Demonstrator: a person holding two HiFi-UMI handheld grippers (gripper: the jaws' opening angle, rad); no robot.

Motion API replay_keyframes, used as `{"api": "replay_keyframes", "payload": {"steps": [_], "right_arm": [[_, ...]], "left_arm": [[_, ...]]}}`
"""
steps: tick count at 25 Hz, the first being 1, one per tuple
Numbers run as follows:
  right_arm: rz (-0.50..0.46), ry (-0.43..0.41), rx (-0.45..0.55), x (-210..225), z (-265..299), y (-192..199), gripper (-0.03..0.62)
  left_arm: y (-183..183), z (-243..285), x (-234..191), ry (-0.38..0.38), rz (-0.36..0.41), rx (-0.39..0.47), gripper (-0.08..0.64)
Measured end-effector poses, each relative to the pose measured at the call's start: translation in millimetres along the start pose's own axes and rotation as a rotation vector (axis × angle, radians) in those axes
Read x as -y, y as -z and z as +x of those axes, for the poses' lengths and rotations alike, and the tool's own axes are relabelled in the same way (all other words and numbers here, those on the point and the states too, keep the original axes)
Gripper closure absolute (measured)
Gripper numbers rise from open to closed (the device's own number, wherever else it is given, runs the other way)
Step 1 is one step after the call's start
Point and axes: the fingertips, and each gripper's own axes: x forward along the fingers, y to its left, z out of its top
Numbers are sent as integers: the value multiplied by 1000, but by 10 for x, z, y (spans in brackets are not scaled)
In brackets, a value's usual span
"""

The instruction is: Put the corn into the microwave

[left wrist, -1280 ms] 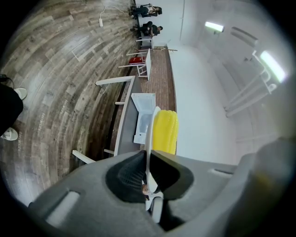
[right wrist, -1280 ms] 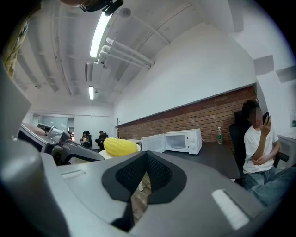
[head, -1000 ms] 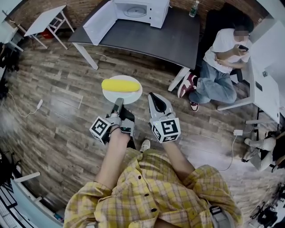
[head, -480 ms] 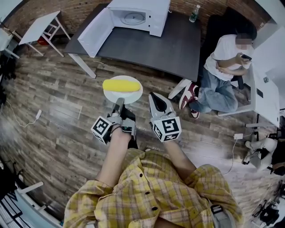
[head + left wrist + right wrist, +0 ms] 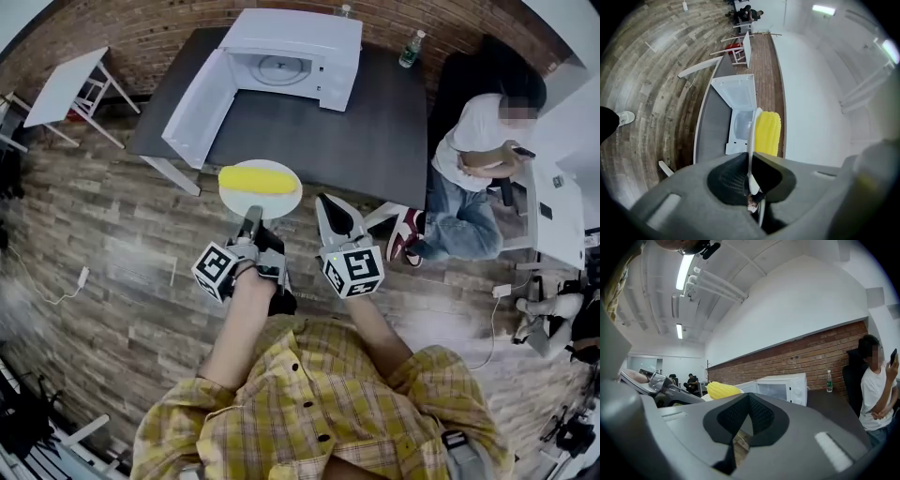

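Observation:
A yellow corn cob (image 5: 258,178) lies on a round white plate (image 5: 282,201). My left gripper (image 5: 250,218) is shut on the plate's near rim and carries it level in the air, just short of the dark table (image 5: 384,131). In the left gripper view the plate (image 5: 751,140) shows edge-on between the jaws, with the corn (image 5: 768,133) on it. My right gripper (image 5: 325,201) is to the plate's right, shut, with nothing in it. The white microwave (image 5: 281,66) stands on the table with its door (image 5: 199,108) swung open; it also shows as the microwave (image 5: 783,387) past the corn (image 5: 723,390).
A seated person (image 5: 478,159) is at the table's right end, feet stretched toward me. A water bottle (image 5: 411,47) stands at the table's back right. A white folding table (image 5: 70,80) is far left. A cable and plug (image 5: 82,277) lie on the wood floor.
Both grippers and the plate with the corn have moved forward toward the table. The microwave and table now sit lower and larger in the head view. The grip is unchanged.

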Motion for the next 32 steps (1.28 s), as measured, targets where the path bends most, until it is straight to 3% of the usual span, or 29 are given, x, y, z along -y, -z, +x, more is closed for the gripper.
{"api": "replay_keyframes", "payload": {"steps": [8,18,32], "right_arm": [[2,69,8,111,834,-188,589],[3,133,-4,273,1419,-205,589],[0,134,-7,604,1746,-171,589]], "left_arm": [[-513,742,288,2,14,-66,540],[-858,1296,311,-19,13,-116,540],[-898,1798,271,-21,2,-106,540]]}}
